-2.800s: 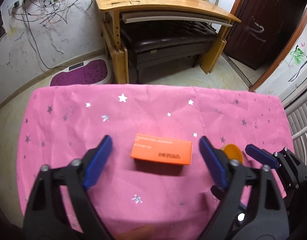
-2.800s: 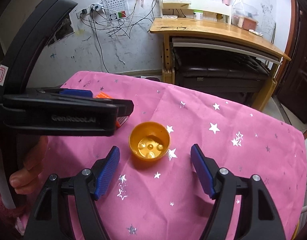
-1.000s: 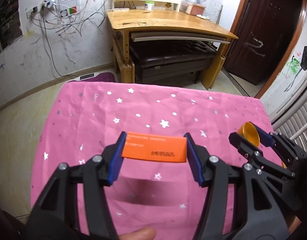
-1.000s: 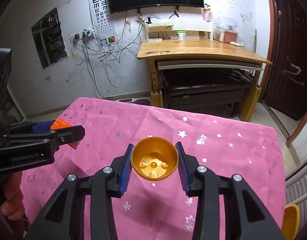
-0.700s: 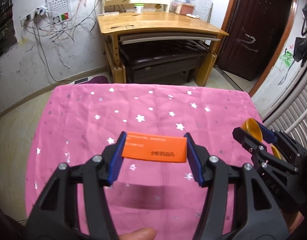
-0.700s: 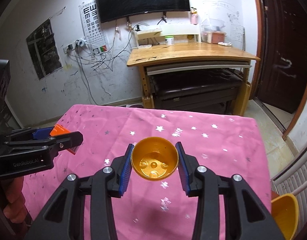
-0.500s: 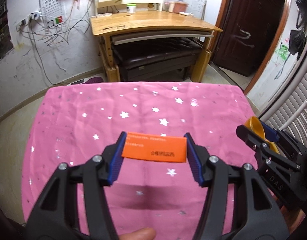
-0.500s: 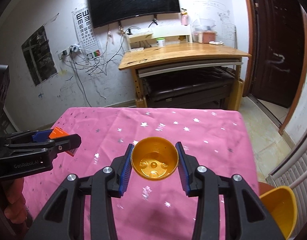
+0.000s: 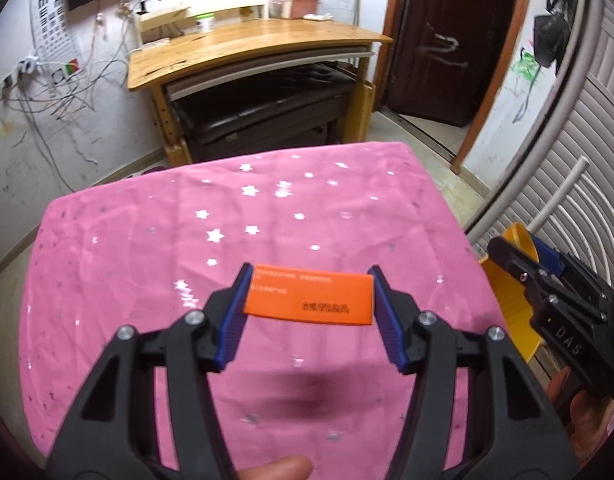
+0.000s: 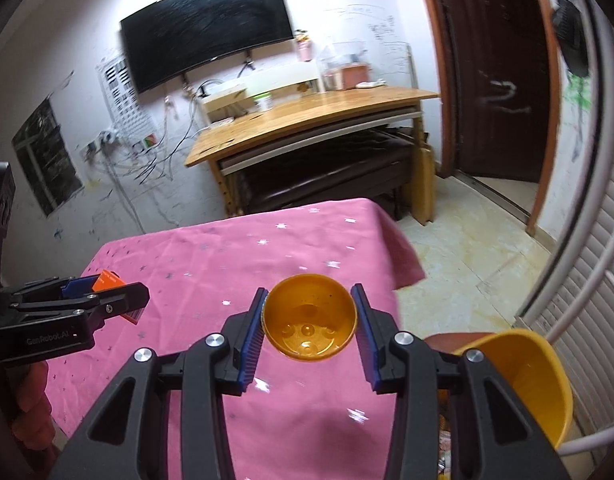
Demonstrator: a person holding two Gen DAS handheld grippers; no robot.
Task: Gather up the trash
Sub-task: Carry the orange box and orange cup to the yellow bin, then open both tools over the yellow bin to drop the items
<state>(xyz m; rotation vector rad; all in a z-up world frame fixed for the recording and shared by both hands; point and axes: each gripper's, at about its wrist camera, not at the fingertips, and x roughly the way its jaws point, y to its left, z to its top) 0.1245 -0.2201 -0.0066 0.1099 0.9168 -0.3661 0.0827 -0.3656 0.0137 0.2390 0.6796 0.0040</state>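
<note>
**A:** Left wrist view: the left gripper [image 9: 309, 296] is clamped on an orange box [image 9: 309, 294], blue pads pressing its two short ends, and the box hangs level above the pink starred tablecloth [image 9: 147, 240]. At the right edge, the right gripper [image 9: 519, 258] shows side-on with a yellow rim between its fingers, and below it sits the yellow bin [image 9: 507, 312], just off the table's edge. A thumb tip shows at the bottom of the frame.

**B:** What does the carry ask of that hand?

**A:** In my judgement, keep the squeeze even and the box flat. It is held only by its ends, so a tilt could let it pivot out. It should travel right, clear the cloth's edge, and be let go only when it hangs over the bin's mouth.

**B:** And the right wrist view?

**A:** The right gripper [image 10: 309, 322] is closed on a yellow cup [image 10: 310, 322], one pad on each side of its wall, mouth facing the camera. The cup is near the table's right edge, above the cloth. The bin [image 10: 527, 384] stands low at the right, beside a white slatted radiator [image 10: 595, 280], partly hidden by the gripper's own finger. The left gripper [image 10: 103, 284] and the box's corner [image 10: 107, 280] are at far left.

**B:** Any risk?

**A:** Likely crowding. Both hands head for one opening, so the cup, being nearer, should drop first, then the box.
</note>
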